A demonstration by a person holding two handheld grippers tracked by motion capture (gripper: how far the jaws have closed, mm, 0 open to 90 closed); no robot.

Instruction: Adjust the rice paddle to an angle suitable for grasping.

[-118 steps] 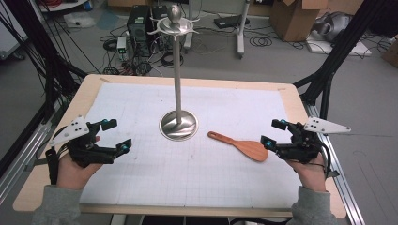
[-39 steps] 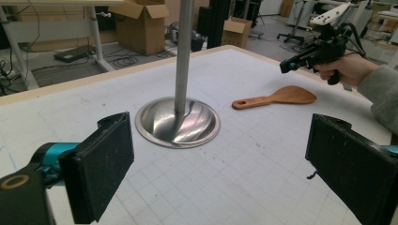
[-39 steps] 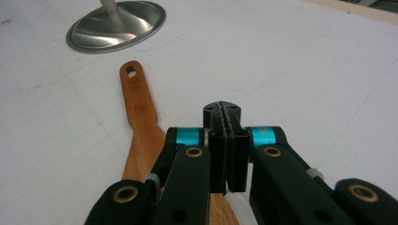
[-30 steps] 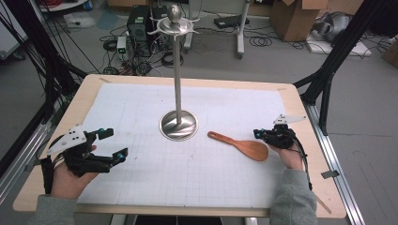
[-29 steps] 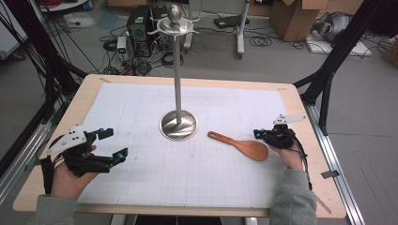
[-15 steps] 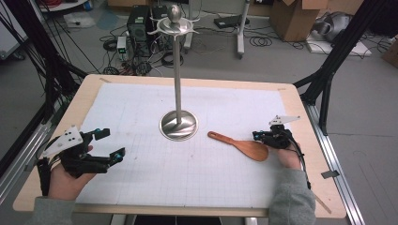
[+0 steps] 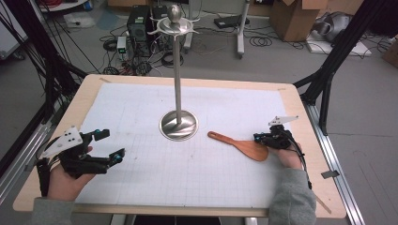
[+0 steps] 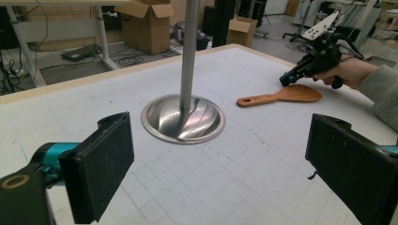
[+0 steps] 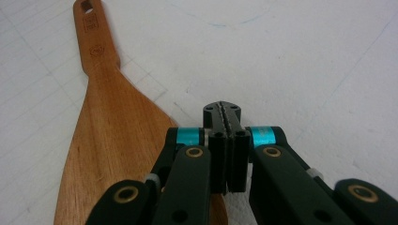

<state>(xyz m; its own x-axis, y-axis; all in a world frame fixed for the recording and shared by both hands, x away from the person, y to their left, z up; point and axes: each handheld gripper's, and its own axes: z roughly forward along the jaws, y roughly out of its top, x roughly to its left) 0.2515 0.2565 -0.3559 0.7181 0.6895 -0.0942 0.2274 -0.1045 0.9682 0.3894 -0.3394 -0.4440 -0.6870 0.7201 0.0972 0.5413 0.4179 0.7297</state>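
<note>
A wooden spatula (image 7: 244, 146) lies flat on the white grid mat, handle pointing toward the metal stand (image 7: 178, 125). My right gripper (image 7: 258, 138) sits low at the right edge of the spatula's blade, tilted down. In the right gripper view its jaws (image 9: 222, 108) are pressed together with nothing between them, and the spatula (image 9: 112, 140) lies just to their left and partly under the gripper. My left gripper (image 7: 111, 144) rests at the mat's left side, open and empty. In the left gripper view its pads (image 8: 101, 164) stand wide apart, facing the stand (image 8: 183, 118), the spatula (image 8: 281, 95) and the right gripper (image 8: 285, 80).
The stand's tall pole (image 7: 178, 70) rises from a round base at the mat's middle, with hooks at the top. The wooden table's edge (image 7: 309, 140) runs close to the right hand. Black frame struts, cables and boxes surround the table.
Since the earliest frame my right gripper has shut and moved left to the spatula's blade. The left gripper has shifted slightly. Over the last second hardly anything has moved.
</note>
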